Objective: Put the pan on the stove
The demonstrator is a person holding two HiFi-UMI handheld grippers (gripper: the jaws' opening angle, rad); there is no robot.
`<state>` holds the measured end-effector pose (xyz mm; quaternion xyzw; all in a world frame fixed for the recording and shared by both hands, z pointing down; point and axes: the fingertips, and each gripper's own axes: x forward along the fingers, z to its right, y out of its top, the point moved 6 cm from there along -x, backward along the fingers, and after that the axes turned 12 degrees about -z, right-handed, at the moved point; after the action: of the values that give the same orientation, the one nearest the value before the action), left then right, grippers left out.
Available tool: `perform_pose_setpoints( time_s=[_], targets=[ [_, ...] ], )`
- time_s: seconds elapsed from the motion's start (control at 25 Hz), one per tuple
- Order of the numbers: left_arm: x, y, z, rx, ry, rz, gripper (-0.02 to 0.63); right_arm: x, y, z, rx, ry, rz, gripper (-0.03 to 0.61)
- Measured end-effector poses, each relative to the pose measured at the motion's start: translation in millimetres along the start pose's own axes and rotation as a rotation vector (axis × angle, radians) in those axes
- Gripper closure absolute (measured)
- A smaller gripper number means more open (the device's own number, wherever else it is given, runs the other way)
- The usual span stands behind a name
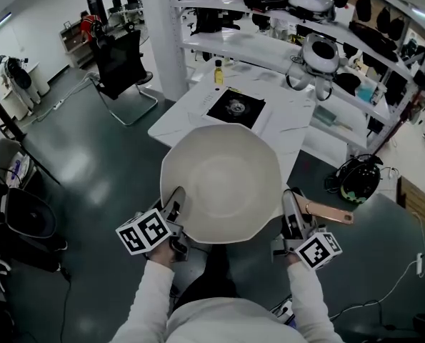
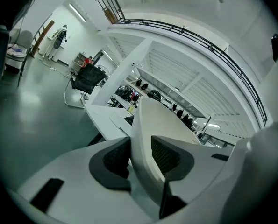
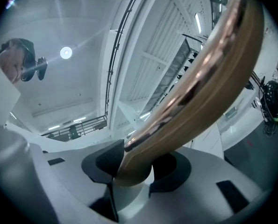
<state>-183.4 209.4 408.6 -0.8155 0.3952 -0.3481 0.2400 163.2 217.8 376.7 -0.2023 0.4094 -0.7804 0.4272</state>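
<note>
White pan [image 1: 223, 181] aloft | left gripper [image 1: 175, 200] fingers clamp rim [image 2: 143, 125] | right gripper [image 1: 292, 209] fingers clamp handle [image 3: 199, 78]

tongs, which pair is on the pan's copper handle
The right tongs clamp the copper handle; the left tongs pinch the pan's white rim instead.

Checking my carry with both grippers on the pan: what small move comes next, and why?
Probably carry the pan forward, level: left gripper clamps its rim, right gripper its copper handle, and the stove lies ahead on the white table.
</note>
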Motion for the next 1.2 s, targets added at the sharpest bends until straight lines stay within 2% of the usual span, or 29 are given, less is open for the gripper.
perform_pose_setpoints(
  time_s=[0.36,0.72,1.2],
  targets=[
    [71.2,37.7,-9.1,0.02,-0.021,-0.018,0.471,53.6,16.3,41.6,-0.006,-0.026,-0.005,0.397],
    [162.9,101.5,-30.5,0.04,-0.02,-0.036,0.471,145.6,36.5,94.6,0.027,-0.039,0.017,0.4],
    [239.8,163.4,-42.3,0.05,-0.048,-0.06,0.469,220.1,61.6,130.5,0.042,-0.086,0.019,0.402]
  ],
)
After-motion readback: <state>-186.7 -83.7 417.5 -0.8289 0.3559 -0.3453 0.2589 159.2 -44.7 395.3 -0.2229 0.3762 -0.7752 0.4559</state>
